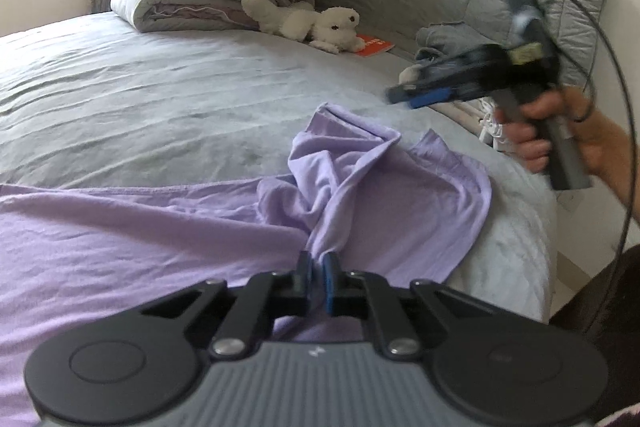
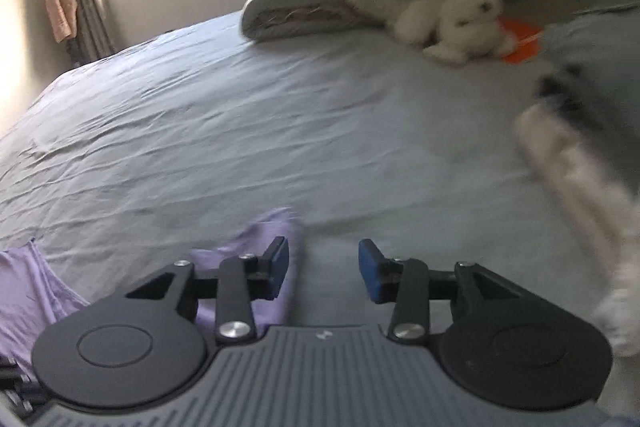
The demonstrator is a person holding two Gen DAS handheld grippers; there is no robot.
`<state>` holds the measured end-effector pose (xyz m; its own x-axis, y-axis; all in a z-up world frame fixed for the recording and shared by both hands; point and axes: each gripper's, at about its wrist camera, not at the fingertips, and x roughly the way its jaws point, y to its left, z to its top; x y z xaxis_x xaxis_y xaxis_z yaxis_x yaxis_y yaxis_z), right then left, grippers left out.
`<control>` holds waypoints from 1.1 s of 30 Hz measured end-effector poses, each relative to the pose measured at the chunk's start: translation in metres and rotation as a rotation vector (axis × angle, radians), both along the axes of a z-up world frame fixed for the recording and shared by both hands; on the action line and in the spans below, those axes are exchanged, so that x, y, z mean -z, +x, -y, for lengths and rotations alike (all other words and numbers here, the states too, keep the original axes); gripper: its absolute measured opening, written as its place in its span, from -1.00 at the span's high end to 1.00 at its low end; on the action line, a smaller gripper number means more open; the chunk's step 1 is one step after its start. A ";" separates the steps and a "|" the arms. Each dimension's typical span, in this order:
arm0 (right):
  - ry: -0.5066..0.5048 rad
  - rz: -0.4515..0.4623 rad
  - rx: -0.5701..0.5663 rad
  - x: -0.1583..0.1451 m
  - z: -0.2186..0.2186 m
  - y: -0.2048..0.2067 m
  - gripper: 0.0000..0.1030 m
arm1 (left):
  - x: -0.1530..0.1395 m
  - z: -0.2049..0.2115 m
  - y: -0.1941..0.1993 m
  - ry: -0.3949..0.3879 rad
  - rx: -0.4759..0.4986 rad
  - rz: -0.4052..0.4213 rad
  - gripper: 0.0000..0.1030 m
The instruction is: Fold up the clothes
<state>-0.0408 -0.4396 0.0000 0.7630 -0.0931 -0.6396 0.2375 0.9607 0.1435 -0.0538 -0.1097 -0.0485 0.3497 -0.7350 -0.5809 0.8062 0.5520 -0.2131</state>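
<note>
**Lilac garment pinched at one bunch, other gripper empty**

The thin lilac cotton garment lies on the grey bedsheet, its long axis running side to side across the left wrist view; one crumpled end points toward the white plush dog; the left gripper has its blue pads nipped tight on a gathered fold; the right gripper, held in the right hand, hovers with fingers wide apart, nothing between them.

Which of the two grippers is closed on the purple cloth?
The left gripper: it pinches the purple cloth. The right gripper is open and holds nothing.
</note>
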 end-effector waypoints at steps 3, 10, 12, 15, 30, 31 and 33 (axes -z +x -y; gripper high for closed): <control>0.011 -0.013 0.031 0.000 0.020 -0.026 0.16 | 0.001 0.000 0.000 0.000 -0.005 0.001 0.86; -0.063 -0.160 -0.065 0.019 0.023 -0.060 0.16 | 0.004 0.002 0.000 0.006 -0.012 0.008 0.85; -0.130 -0.203 -0.085 0.025 0.012 -0.061 0.40 | 0.003 0.003 -0.001 0.014 -0.011 0.016 0.85; -0.278 -0.250 -0.107 0.030 -0.008 -0.061 0.98 | 0.003 0.004 -0.003 0.026 -0.009 0.032 0.85; -0.166 -0.201 0.027 0.014 0.030 -0.072 0.19 | 0.002 0.006 -0.006 0.038 -0.007 0.047 0.83; -0.124 -0.175 0.026 0.016 0.034 -0.071 0.19 | 0.002 0.006 -0.006 0.038 -0.007 0.046 0.83; -0.089 -0.170 0.028 0.024 0.037 -0.064 0.19 | 0.002 0.006 -0.006 0.036 -0.007 0.045 0.82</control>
<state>-0.1048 -0.4763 -0.0236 0.6412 -0.1744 -0.7473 0.2776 0.9606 0.0140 -0.0594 -0.1157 -0.0506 0.3810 -0.7113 -0.5906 0.8104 0.5644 -0.1570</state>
